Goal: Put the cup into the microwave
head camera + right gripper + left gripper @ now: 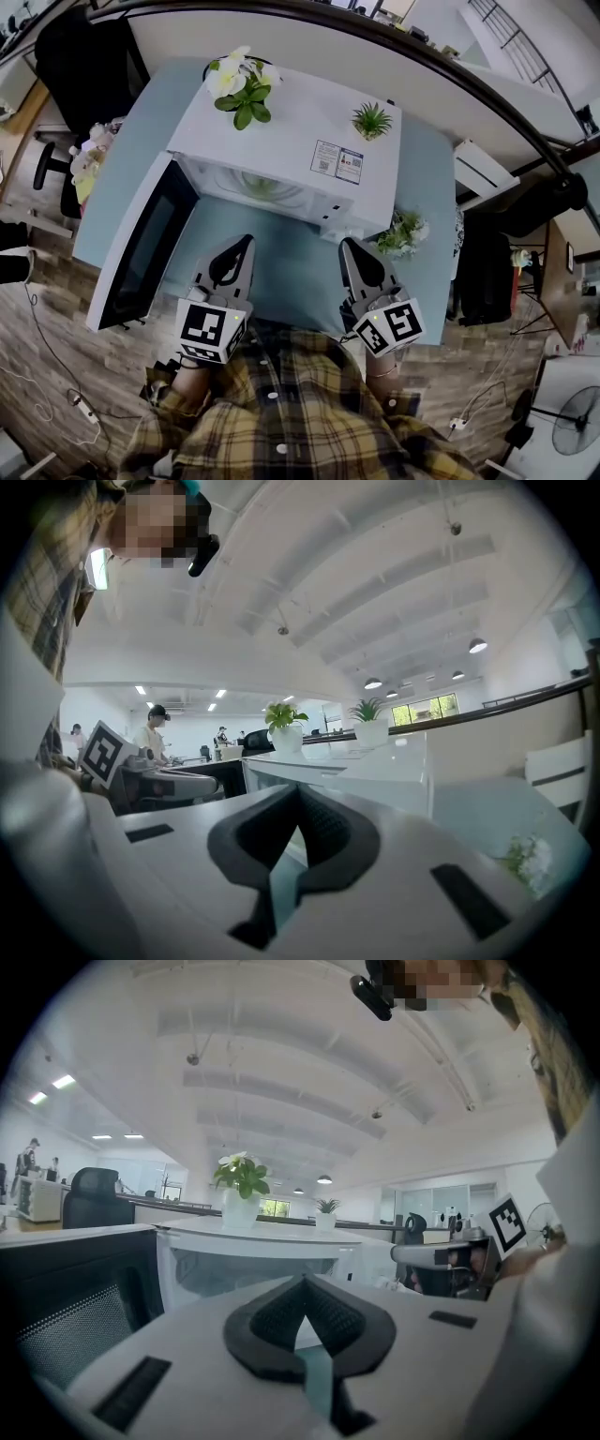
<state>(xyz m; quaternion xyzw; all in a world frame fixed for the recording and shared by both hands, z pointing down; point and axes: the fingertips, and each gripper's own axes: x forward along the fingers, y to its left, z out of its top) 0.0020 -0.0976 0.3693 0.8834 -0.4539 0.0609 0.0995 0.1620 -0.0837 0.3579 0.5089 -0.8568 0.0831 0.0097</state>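
The white microwave [300, 127] stands on the teal table [281, 272] with its black-windowed door [141, 248] swung wide open to the left. Inside the lit cavity lies a pale, green-tinged shape [261, 186], too blurred to name as the cup. My left gripper [247, 242] [302, 1281] hovers just before the opening, its jaws together with nothing in them. My right gripper [345, 244] [298, 791] is level with it near the microwave's front right corner, also shut and empty.
A white-flowered potted plant [242, 86] and a small spiky green plant [372, 120] stand on the microwave's top. Another small plant [403, 232] sits on the table right of the microwave. A black office chair [80, 56] stands far left.
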